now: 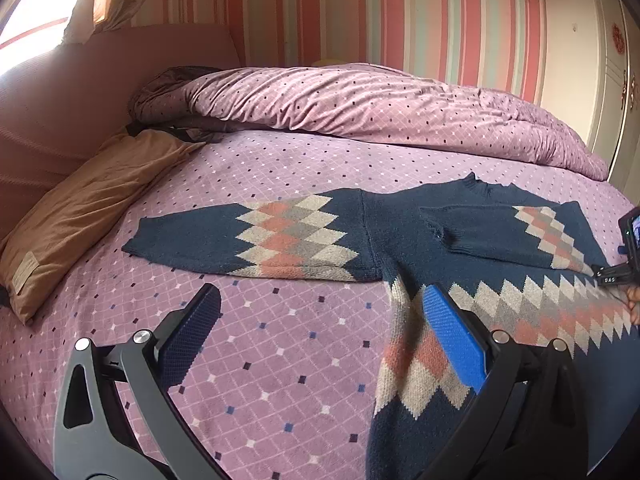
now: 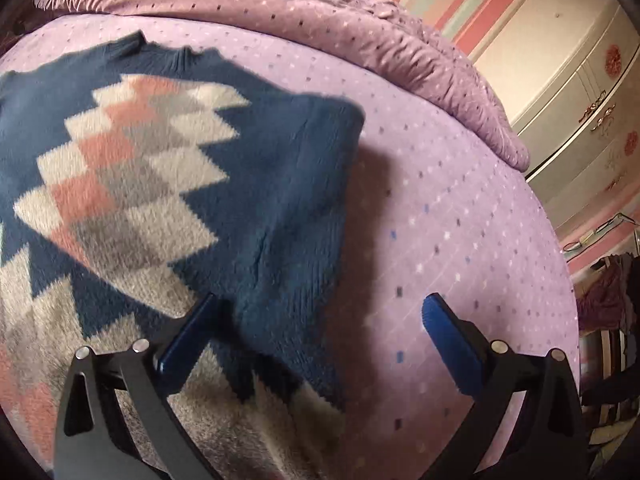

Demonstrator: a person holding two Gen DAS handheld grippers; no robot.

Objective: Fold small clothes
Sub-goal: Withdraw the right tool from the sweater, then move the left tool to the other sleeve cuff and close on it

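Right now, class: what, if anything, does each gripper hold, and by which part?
Nothing. The left gripper and right gripper are open over the sweater.

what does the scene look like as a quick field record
garment: navy argyle sweater, flat on bed
left sleeve: spread out sideways
right sleeve: folded over the body
surface: purple patterned sheet
left tool: open, over sweater's side edge, empty
right tool: open, over folded edge, empty
nearby: tan pillow, bunched duvet

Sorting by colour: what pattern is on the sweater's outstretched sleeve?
Navy sweater sleeve with a band of cream, salmon and grey diamonds; clearest in the left wrist view.
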